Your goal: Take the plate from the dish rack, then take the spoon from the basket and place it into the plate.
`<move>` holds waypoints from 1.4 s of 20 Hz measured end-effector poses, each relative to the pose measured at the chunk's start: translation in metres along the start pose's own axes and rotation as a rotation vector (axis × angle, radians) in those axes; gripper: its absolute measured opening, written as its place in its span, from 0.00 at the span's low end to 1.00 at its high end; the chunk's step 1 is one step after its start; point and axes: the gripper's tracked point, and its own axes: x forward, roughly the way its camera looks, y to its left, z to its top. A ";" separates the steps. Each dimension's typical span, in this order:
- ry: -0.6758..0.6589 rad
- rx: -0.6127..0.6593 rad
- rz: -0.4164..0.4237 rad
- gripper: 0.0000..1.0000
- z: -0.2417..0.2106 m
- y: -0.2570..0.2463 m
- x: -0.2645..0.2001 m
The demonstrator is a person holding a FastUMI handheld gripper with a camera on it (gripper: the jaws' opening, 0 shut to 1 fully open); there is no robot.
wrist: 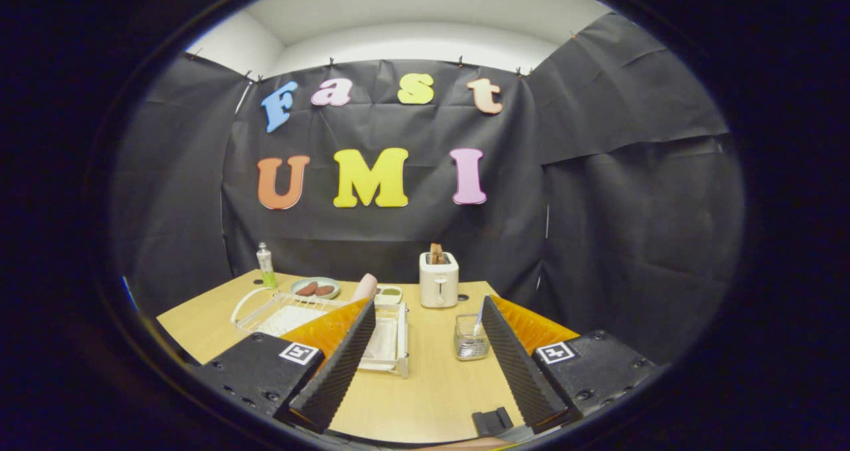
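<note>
A white wire dish rack (pixel 260 308) sits on the wooden table (pixel 431 384), partly behind my left finger. A pink plate (pixel 365 285) stands on edge in it, just beyond the left fingertip. A small mesh basket (pixel 470 345) stands close to the inside of my right finger, and a spoon (pixel 479 315) sticks up out of it. My gripper (pixel 428 301) hovers above the near part of the table, open wide with nothing between its fingers.
A white toaster (pixel 439 279) with bread in it stands at the table's far edge, straight ahead between the fingers. A green plate (pixel 315 287) with brown food, a small dish (pixel 388 295) and a bottle (pixel 265 265) sit at the far left.
</note>
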 end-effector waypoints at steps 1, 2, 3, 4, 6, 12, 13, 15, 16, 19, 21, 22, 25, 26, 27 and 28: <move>0.016 -0.011 0.000 1.00 0.007 0.004 0.014; 0.040 -0.020 0.010 1.00 0.013 0.014 0.027; 0.073 -0.024 0.025 1.00 0.017 0.024 0.042; 0.107 -0.025 0.045 1.00 0.021 0.034 0.057; 0.191 -0.020 0.064 1.00 0.026 0.048 0.087; 0.393 -0.078 0.030 1.00 0.032 0.088 0.168; 0.428 -0.081 0.037 1.00 0.028 0.097 0.178; 0.508 -0.104 0.005 0.98 0.022 0.106 0.198; 0.547 -0.125 -0.020 0.95 0.018 0.108 0.203; 0.641 -0.191 -0.076 0.88 0.009 0.114 0.223; 0.705 -0.202 -0.131 0.81 -0.002 0.114 0.230; 0.731 -0.206 -0.153 0.76 -0.008 0.112 0.232; 0.805 -0.228 -0.245 0.56 -0.017 0.103 0.238; 0.823 -0.242 -0.255 0.46 -0.018 0.103 0.237; 0.829 -0.248 -0.256 0.40 -0.018 0.105 0.239; 0.832 -0.255 -0.268 0.35 -0.019 0.107 0.240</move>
